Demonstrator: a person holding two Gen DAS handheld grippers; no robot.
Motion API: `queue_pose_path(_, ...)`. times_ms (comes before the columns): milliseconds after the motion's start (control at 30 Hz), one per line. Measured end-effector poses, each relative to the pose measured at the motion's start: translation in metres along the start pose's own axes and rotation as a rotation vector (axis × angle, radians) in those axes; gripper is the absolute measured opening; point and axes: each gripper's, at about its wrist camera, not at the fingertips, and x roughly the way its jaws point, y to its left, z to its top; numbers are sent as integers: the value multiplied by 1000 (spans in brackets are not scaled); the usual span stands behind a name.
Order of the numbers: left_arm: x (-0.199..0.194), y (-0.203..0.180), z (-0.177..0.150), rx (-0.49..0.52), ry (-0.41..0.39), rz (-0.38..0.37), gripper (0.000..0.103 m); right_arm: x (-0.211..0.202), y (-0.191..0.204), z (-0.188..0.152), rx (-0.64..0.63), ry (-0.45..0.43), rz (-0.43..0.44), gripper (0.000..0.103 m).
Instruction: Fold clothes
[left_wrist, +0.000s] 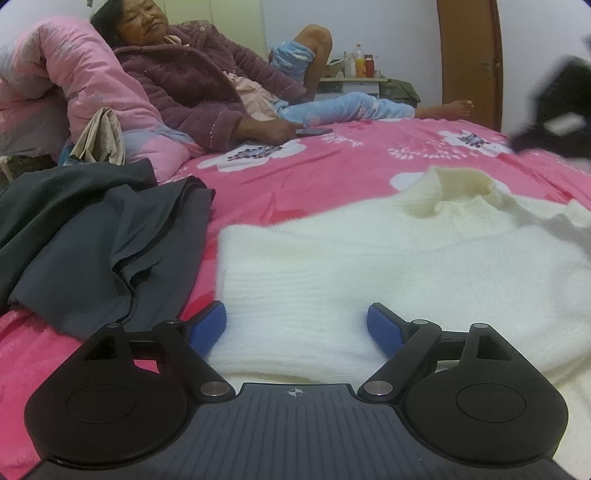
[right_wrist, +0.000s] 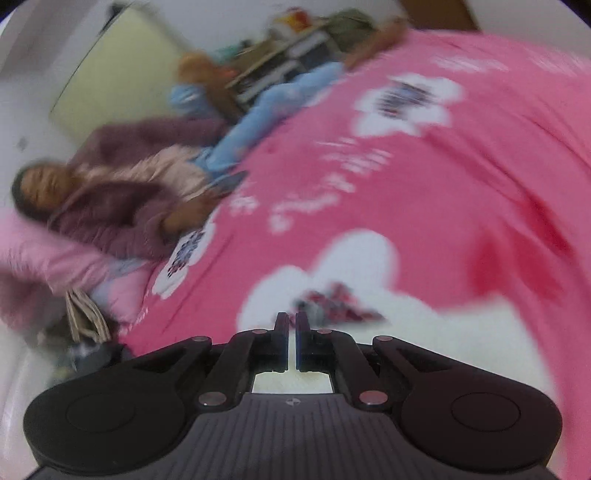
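Lying crumpled at far left of the left wrist view: dark grey trousers of smooth fabric (left_wrist: 92, 236), resting on the pink floral bedsheet (left_wrist: 332, 166). Reclining beyond, against a pale pink quilted duvet (left_wrist: 85, 85): a person in a purple padded robe (left_wrist: 192, 77), hand resting by a dark phone (left_wrist: 314, 131). Lying flat at centre and right: a cream-white fuzzy knitted sweater with ribbed high collar (left_wrist: 388, 266), collar pointing away. Hovering just over the sweater's near hem: left gripper (left_wrist: 296, 325), blue-padded jaws standing wide, gripping nothing. Showing blurred at the right edge: right gripper (left_wrist: 554, 122). Appearing in its own blurred view: right gripper (right_wrist: 291, 328), jaws nearly touching, holding nothing, tilting above the cream knit and the sheet.
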Motion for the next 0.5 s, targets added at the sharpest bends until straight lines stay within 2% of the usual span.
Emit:
queue_pose_path(67,0,1,0,-5,1,0,87,31,13,4,-71,21,-63,2)
queue_pose_path(133,0,2,-1,-11,1,-2,87,59,11,-5,-95,83,-113,2)
queue_pose_path(167,0,2,-1,-13,0,-3,87,70,7,-17,-107,143,-118,1)
queue_pose_path(200,0,3,-1,-14,-1,-4,87,69,6,-34,-172,139,-116,0)
queue_pose_path(233,0,3,-2,-14,-2,-5,87,63,8,-51,-265,93,-117,0)
queue_pose_path(300,0,3,-2,-14,-3,-6,87,54,19,-60,-372,83,-140,0)
queue_pose_path(333,0,3,-2,-14,-3,-7,87,52,25,-56,-399,104,-152,1)
queue_pose_path(367,0,3,-2,-16,-4,-8,87,50,29,-48,-403,120,-153,1)
queue_pose_path(500,0,4,-2,-18,-5,-9,87,47,47,-24,-348,35,-81,1)
